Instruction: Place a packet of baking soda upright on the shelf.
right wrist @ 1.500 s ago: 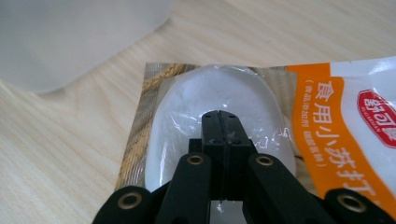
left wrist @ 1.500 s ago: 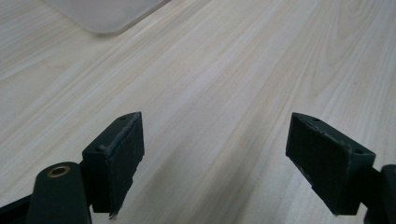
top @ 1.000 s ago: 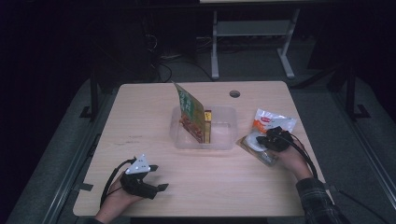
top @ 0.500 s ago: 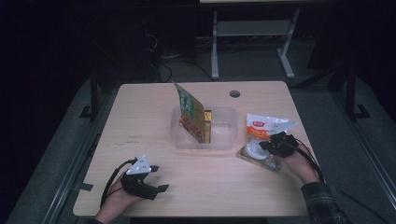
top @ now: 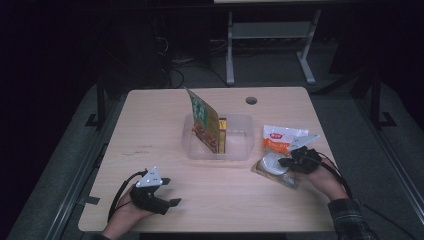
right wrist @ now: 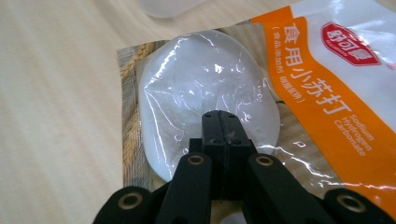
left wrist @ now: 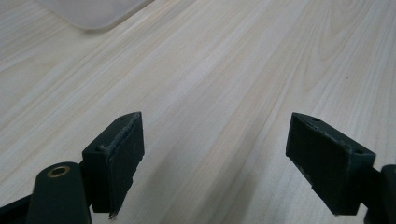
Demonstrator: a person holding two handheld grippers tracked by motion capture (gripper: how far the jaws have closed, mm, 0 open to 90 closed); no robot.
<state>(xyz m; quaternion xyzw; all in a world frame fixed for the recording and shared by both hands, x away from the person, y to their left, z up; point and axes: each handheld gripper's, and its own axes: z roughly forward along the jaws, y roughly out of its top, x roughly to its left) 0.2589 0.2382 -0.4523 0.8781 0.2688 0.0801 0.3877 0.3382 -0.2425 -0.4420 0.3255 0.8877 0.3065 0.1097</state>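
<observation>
black claws (right wrist: 222, 122), brass rivets, grey plate, plaid sleeve (top: 350, 220)

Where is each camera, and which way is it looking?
High view: sits above the person's side, looking forward and down on the table; both forearms, the left gripper and right gripper show.
Left gripper view: rides the left gripper, looking along its open jaws at bare wood and a corner of the clear tub.
Right gripper view: rides the right gripper, looking along its shut jaws at the clear packet and the orange-and-white bag.
Shared: high and right gripper views both show packet and bag.
</observation>
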